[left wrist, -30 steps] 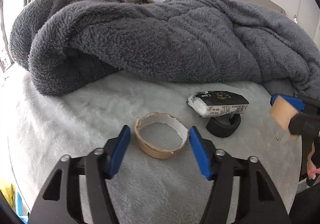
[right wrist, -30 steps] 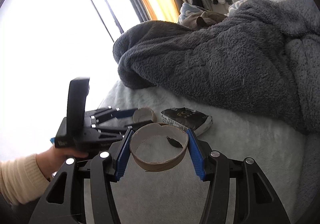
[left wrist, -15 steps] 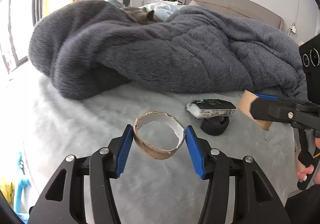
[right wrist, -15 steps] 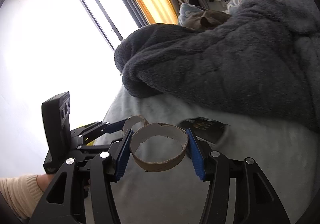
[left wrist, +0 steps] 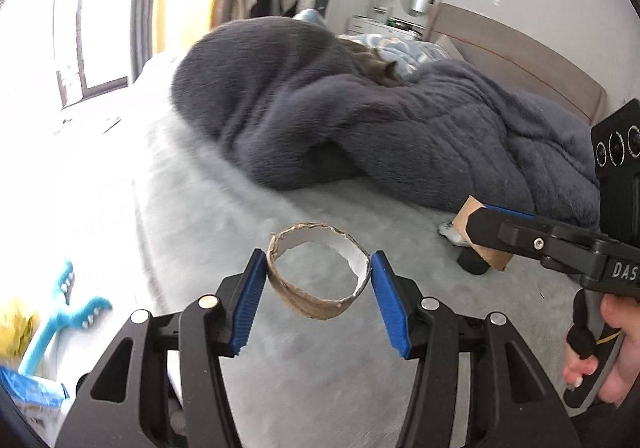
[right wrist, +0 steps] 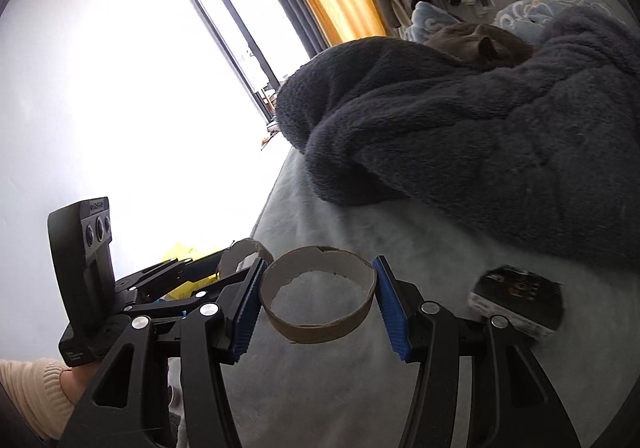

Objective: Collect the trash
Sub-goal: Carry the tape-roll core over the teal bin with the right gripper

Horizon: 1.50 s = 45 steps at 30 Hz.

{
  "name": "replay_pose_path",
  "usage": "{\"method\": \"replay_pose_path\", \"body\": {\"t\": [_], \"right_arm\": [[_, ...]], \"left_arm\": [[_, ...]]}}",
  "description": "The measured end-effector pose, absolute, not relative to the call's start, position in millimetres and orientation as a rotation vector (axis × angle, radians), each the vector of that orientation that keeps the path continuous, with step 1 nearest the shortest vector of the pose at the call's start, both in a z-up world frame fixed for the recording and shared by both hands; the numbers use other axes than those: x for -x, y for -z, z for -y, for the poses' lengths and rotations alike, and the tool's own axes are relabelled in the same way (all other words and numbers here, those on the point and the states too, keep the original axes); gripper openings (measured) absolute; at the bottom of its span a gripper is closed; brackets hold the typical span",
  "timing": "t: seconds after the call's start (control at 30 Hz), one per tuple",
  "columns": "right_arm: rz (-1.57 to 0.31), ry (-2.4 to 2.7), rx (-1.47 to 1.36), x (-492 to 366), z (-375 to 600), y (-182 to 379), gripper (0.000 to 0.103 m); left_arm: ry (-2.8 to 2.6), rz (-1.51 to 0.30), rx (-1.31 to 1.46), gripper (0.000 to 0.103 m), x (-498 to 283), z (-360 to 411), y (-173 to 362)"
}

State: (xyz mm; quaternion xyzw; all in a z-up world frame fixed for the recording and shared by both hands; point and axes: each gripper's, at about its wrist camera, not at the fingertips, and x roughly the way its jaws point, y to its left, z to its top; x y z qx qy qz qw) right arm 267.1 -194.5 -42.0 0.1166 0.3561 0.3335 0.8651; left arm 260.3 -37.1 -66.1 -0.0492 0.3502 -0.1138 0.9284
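We see each hand-held gripper, left (left wrist: 318, 280) and right (right wrist: 320, 288), clasping a cardboard ring (left wrist: 320, 280), with the wrapper (right wrist: 518, 302) at the right one's three o'clock.

Your black left gripper (left wrist: 318, 300) and right gripper (right wrist: 318, 302) have ribbed blue pads, silver screws; cream knitted sleeve (right wrist: 30, 388) lower left.

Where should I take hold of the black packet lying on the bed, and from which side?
Probably across its narrow width, near the middle, coming down from above. The packet lies flat and low on the bed, longer than it is wide, so the two fingers could straddle it. It is blurred here, so its exact edges are unclear.
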Motion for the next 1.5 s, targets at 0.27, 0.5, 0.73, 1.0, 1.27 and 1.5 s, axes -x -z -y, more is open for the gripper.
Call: {"method": "replay_pose_path", "body": {"t": [0.27,0.5,0.73,1.0,1.27,1.5], "right_arm": [[-0.751,-0.749,-0.176,-265.9,138.2,39.9,0.055],[-0.764,-0.795,-0.131,-264.6,92.2,42.2,0.055],[-0.774,-0.84,-0.085,-263.7,47.7,45.6,0.055],[-0.794,-0.873,-0.038,-256.6,12.0,54.7,0.055],[-0.803,-0.919,0.004,-246.5,-27.3,58.8,0.055],[-0.838,-0.942,0.083,-236.5,-64.8,72.8,0.055]], "left_arm": [[0.133,-0.738,0.153,0.057,-241.3,-18.9,62.3],[0.053,-0.787,0.168,0.057,-231.8,-62.8,69.7],[0.007,-0.877,0.212,0.057,-221.0,-108.0,91.0],[-0.06,-0.987,0.266,0.057,-211.8,-153.6,123.9],[-0.111,-1.09,0.27,0.057,-202.7,-183.4,153.1],[-0.101,-1.255,0.318,0.057,-191.1,-201.3,192.2]]}}
